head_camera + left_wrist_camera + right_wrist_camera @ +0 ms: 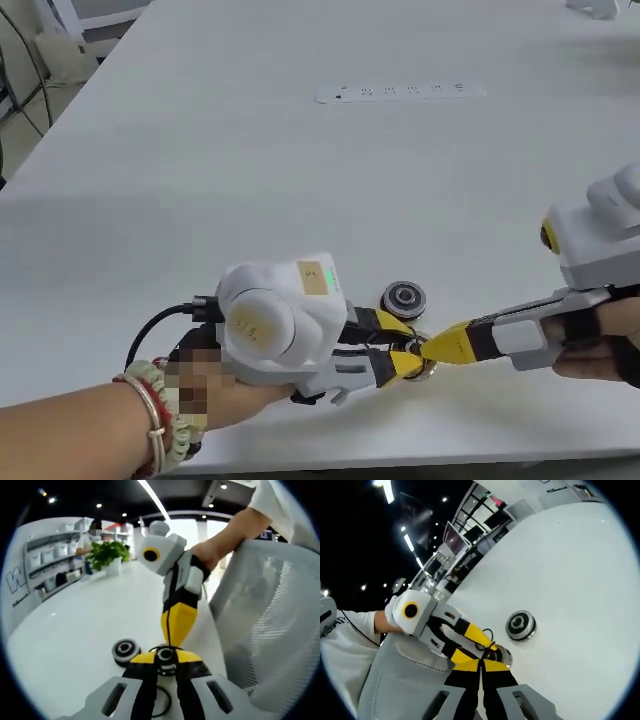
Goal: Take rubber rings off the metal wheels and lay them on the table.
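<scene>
So the whole thing's happening on a big plain white table (300, 180), matte and pretty much bare, with a white power strip (400, 92) lying flat way over at the far side. The action is right up at the near edge. The left gripper (405, 347) has its yellow jaws clamped on a metal wheel (166, 655), one jaw on each side, holding it just off the surface. The right gripper (480, 664) comes in from the other side with its jaws drawn together, tip right at that wheel; can't tell if it's actually pinching any rubber. There's a thin black loop (169, 700) showing in the gap behind the left jaws, looks like a ring but too thin to be sure. A second wheel (404, 297) sits flat on the table just beside the grippers, dark band around a shiny hub, touching neither. Room-wise: a grey mesh chair (270, 620) near the table edge, a leafy green plant (107, 552) at the far end, wall shelves (50, 560) behind it, and strip lights (150, 492) on a dark ceiling.
</scene>
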Action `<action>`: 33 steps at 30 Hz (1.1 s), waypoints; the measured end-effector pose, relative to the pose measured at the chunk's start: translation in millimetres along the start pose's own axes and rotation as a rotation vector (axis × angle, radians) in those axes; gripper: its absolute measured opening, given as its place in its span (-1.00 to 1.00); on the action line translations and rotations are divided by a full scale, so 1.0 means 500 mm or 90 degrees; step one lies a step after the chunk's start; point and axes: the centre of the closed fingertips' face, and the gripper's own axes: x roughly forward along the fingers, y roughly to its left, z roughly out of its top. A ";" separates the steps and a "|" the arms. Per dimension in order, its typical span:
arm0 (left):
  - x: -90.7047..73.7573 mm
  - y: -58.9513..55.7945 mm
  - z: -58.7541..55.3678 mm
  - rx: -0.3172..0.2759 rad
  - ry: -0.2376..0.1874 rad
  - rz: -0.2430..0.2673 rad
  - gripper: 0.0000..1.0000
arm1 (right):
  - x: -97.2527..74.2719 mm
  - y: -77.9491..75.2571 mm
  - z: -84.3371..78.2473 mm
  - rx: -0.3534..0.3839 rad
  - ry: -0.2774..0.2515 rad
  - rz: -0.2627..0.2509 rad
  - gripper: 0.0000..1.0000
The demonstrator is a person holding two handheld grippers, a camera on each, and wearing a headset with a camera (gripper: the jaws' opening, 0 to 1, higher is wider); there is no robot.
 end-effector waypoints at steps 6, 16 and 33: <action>-0.006 0.002 0.000 -0.055 0.042 -0.025 -0.71 | -0.004 -0.009 0.003 -0.008 0.001 -0.021 -1.00; -0.085 0.023 0.069 -0.036 0.034 -0.018 -0.50 | -0.022 0.014 0.037 0.019 -0.053 -0.003 -1.00; -0.273 0.060 0.092 -0.020 0.025 0.082 0.06 | -0.074 0.056 0.104 -0.043 -0.124 -0.010 -1.00</action>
